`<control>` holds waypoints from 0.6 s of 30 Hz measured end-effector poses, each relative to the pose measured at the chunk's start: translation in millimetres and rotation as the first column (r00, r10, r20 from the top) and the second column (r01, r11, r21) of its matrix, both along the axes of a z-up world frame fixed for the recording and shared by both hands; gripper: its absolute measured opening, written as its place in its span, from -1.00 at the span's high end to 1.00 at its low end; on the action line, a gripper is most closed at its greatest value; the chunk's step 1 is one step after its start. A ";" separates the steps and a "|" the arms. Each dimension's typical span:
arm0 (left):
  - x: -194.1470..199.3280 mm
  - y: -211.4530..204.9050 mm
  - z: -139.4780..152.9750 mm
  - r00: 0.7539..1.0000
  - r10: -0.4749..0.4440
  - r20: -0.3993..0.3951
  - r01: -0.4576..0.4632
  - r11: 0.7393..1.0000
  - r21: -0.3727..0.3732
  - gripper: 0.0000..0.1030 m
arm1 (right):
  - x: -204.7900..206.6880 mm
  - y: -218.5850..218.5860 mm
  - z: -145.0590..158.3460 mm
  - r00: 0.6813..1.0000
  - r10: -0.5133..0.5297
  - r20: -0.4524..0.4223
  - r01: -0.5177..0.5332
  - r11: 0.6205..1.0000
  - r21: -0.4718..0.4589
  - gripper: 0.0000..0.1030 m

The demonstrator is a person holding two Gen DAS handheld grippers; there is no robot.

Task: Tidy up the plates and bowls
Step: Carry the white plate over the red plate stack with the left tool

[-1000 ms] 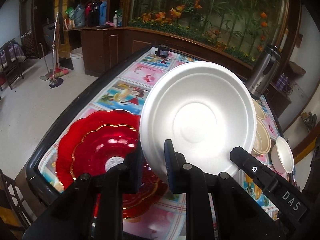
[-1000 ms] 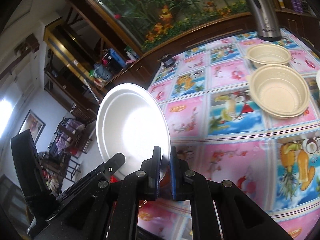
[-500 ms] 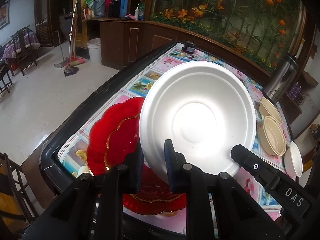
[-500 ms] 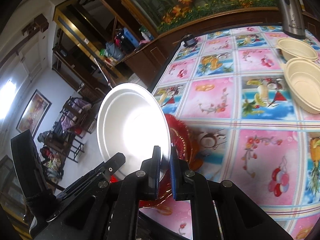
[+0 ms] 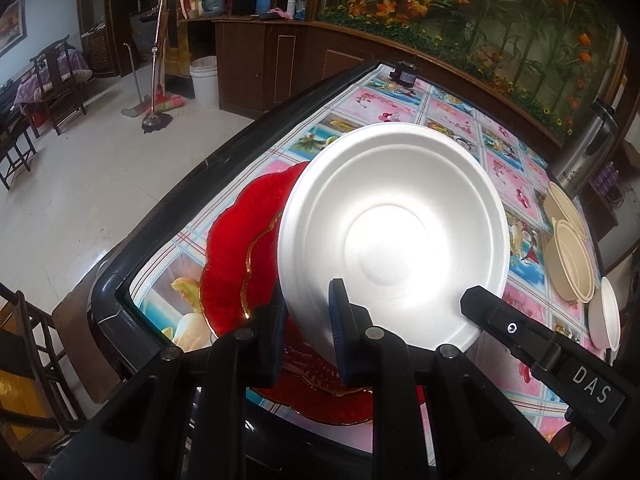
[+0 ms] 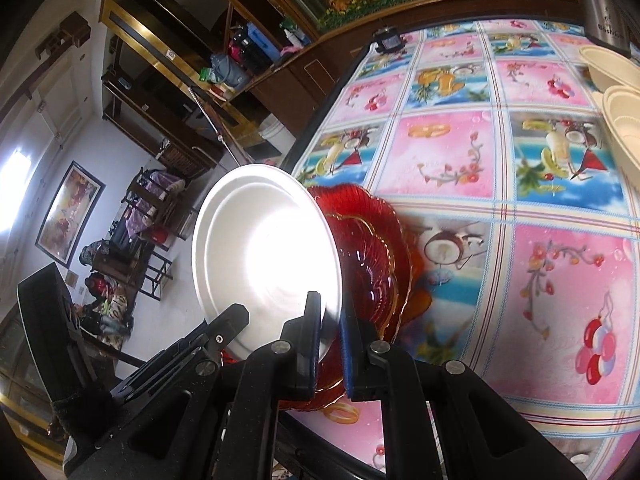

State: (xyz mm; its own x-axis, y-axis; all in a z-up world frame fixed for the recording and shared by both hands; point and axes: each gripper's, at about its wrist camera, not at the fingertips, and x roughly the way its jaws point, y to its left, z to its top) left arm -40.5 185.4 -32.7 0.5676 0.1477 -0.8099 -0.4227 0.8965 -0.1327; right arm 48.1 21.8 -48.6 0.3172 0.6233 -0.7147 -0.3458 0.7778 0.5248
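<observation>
My left gripper [image 5: 308, 320] is shut on the rim of a white foam plate [image 5: 392, 236] and holds it tilted above a stack of red glass plates [image 5: 236, 248] at the near left corner of the table. My right gripper [image 6: 330, 332] is shut on the rim of a white plate [image 6: 264, 260], which looks like the same one; it stands on edge over the red plates [image 6: 376, 248]. Beige bowls [image 5: 568, 252] and a small white bowl [image 5: 604, 320] sit at the right; the beige bowls [image 6: 624, 120] also show in the right wrist view.
The table has a colourful patterned cloth [image 6: 500, 168] and a dark rim [image 5: 208, 164]. A steel thermos [image 5: 584, 156] stands at the far right. A small black device [image 5: 404, 74] sits at the far edge. A wooden chair [image 5: 28, 352] stands by the near left corner.
Both grippers, with the white plate, have pulled back toward the table's near left corner. The red plates now lie more fully under the white plate, and the bowls look farther away.
</observation>
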 end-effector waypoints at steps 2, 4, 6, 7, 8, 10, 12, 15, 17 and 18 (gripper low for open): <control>-0.6 1.1 -2.5 1.000 0.001 -0.009 -0.001 1.000 -0.006 0.66 | 0.3 1.7 -2.3 1.000 0.003 -0.005 -0.003 1.000 -0.006 0.84; -1.0 1.7 -4.1 1.000 0.004 -0.016 -0.004 1.000 -0.006 0.66 | 0.5 2.5 -4.5 1.000 0.004 -0.016 -0.004 1.000 -0.009 0.84; -1.6 3.1 -5.4 1.000 0.005 -0.020 -0.005 1.000 -0.009 0.66 | 0.1 4.4 -6.9 1.000 0.009 -0.025 -0.009 1.000 -0.016 0.84; -2.3 3.4 -6.0 1.000 0.007 -0.023 -0.007 1.000 -0.009 0.66 | -0.1 5.1 -7.2 1.000 0.009 -0.028 -0.009 1.000 -0.018 0.84; -2.4 2.9 -5.9 1.000 0.008 -0.025 -0.009 1.000 -0.008 0.66 | -0.2 6.1 -7.7 0.999 0.012 -0.029 -0.013 1.000 -0.020 0.84; -4.0 2.8 -6.4 0.999 0.012 -0.031 -0.012 1.000 -0.003 0.66 | -0.7 7.2 -8.6 0.999 0.017 -0.035 -0.018 1.000 -0.022 0.83; -5.9 5.6 -7.2 0.999 0.017 -0.041 -0.017 1.000 -0.008 0.66 | -1.2 8.7 -9.8 0.999 0.024 -0.042 -0.025 0.999 -0.025 0.83; -9.5 8.3 -8.6 0.999 0.023 -0.048 -0.023 1.000 -0.008 0.66 | -1.7 11.1 -11.4 0.998 0.033 -0.054 -0.035 0.999 -0.025 0.82; -9.6 10.2 -9.7 0.998 0.026 -0.053 -0.027 0.999 -0.019 0.66 | -2.0 13.7 -12.5 0.998 0.038 -0.058 -0.040 0.999 -0.030 0.81; -10.0 11.2 -10.6 0.998 0.025 -0.056 -0.027 0.999 -0.023 0.66 | -2.2 14.9 -12.7 0.997 0.041 -0.060 -0.043 0.999 -0.034 0.81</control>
